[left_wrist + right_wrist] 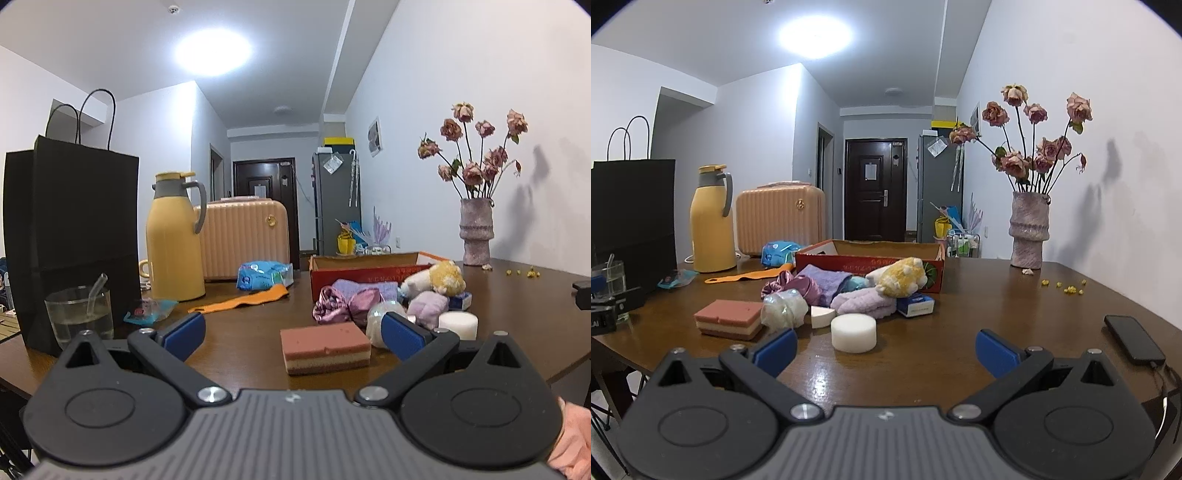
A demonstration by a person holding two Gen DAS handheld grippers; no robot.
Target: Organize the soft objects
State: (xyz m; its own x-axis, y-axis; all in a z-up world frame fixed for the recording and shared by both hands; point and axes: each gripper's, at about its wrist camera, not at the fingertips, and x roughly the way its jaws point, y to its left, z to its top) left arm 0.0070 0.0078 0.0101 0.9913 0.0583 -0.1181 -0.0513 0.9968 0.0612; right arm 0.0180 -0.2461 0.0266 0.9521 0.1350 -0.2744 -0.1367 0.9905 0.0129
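Left tongs (291, 334) spread wide, layered sponge (325, 347) between, right tongs (884, 349) agape

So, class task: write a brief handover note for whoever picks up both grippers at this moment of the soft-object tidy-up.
Left gripper: open, empty, jaws facing the layered sponge.
Right gripper: open, empty, above bare table; the white round sponge sits just ahead.
Things: scrunchie, purple cloth, plush toy, fuzzy socks and wedge sponge lie heaped in front of the red box.
Done: nothing visibly in the box, though its inside is hidden.
Left: move the soft items, probably into the box.
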